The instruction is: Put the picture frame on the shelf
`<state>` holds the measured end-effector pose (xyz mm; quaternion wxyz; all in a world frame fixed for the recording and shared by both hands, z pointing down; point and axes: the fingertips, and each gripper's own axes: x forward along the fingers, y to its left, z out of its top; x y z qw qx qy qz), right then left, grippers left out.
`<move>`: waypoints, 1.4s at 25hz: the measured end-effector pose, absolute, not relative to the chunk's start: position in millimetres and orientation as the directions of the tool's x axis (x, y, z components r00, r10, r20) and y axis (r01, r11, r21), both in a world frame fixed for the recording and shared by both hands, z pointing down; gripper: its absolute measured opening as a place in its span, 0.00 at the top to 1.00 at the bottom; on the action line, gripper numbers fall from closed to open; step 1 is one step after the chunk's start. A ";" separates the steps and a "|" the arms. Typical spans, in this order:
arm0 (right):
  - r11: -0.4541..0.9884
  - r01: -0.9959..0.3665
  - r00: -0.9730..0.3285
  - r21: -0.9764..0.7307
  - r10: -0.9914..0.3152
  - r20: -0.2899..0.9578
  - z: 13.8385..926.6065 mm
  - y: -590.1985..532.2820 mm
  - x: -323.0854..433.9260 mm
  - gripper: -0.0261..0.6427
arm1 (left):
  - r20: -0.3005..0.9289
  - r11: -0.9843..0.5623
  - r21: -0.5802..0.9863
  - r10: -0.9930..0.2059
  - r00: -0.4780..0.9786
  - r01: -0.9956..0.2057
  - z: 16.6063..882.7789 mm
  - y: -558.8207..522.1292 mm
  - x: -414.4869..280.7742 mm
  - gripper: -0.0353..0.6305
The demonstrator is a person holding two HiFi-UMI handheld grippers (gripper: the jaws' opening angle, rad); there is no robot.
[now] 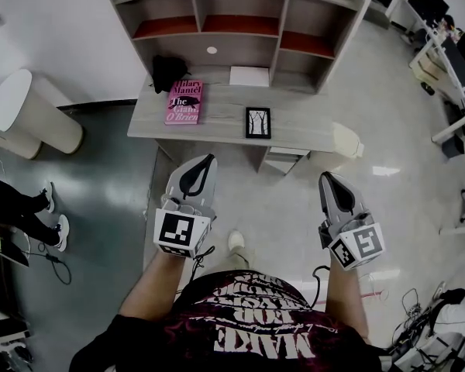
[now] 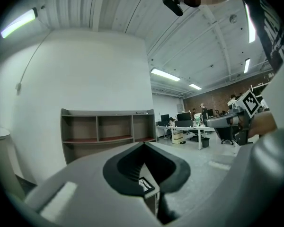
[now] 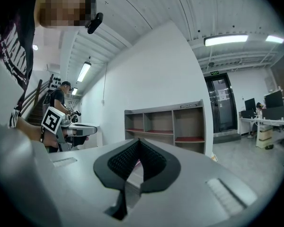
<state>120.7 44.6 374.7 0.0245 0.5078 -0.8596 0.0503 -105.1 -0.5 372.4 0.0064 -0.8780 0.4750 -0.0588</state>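
On desk point(image 1: 217, 116), frame point(image 1: 258, 122) runs toward shelf point(image 1: 240, 50).

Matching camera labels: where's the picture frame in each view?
Head view: picture frame lies flat on the desk, just above centre.
Left gripper view: picture frame is small, at low centre.
Right gripper view: not visible.
Shared landmark: the shelf at the back of the desk.
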 end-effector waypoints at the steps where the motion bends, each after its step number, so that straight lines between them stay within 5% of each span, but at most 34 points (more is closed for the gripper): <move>1: 0.478 -0.876 -0.482 -0.060 -0.871 0.093 373.4 39.2 120.6 0.92 | 0.099 -0.551 -0.065 -0.834 0.544 -0.832 372.5 -4.9 -105.0 0.95; 35: 0.479 -0.878 -0.475 0.020 -0.875 0.097 339.5 -29.8 93.2 0.92 | 0.087 -0.531 -0.036 -0.845 0.527 -0.846 366.4 -74.5 -140.6 0.95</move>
